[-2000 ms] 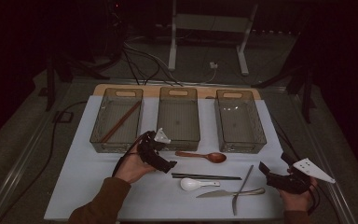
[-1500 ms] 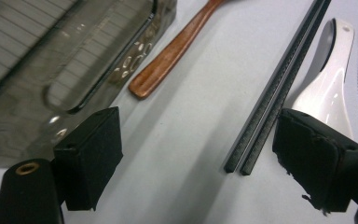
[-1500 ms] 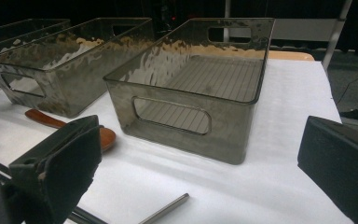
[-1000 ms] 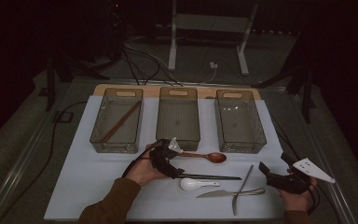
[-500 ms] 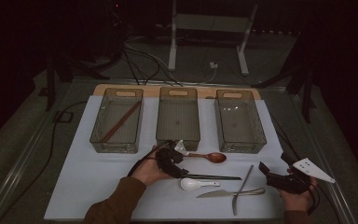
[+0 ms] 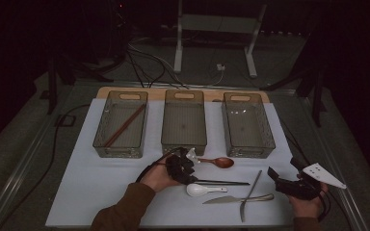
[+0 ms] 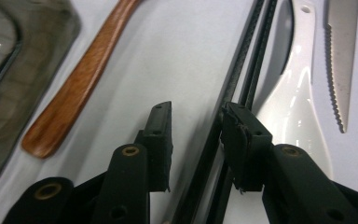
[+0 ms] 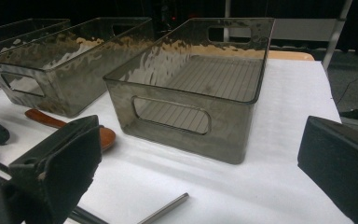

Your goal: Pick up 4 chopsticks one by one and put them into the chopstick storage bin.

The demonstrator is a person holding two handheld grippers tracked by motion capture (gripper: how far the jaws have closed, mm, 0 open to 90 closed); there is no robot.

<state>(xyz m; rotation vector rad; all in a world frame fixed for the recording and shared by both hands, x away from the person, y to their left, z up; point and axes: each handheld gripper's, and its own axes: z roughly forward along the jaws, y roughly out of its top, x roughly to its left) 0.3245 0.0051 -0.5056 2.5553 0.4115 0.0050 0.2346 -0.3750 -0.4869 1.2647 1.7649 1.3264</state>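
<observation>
- Now my left gripper (image 7: 193, 140) has been closing around the thin black chopsticks (image 7: 242, 70) near the white mat's (image 6: 101, 192) front edge, pads not yet pressing.
- Stiff, light, slippery; I'd pinch mid-shaft.
- My right gripper (image 8: 196, 177) gapes, idle.

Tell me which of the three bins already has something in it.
The left bin, farthest from the right gripper: brown chopsticks lie slantwise inside. The middle bin and right bin hold nothing.

My matt black plastic jaws straddle matt, woven-looking black chopsticks (image 7: 242, 70). The white spoon (image 7: 298, 112) gleams like glazed ceramic, the brown spoon (image 7: 74, 88) is smooth wood, the serrated knife (image 7: 342, 51) brushed metal, the bins (image 8: 191, 93) glossy smoky plastic.
</observation>
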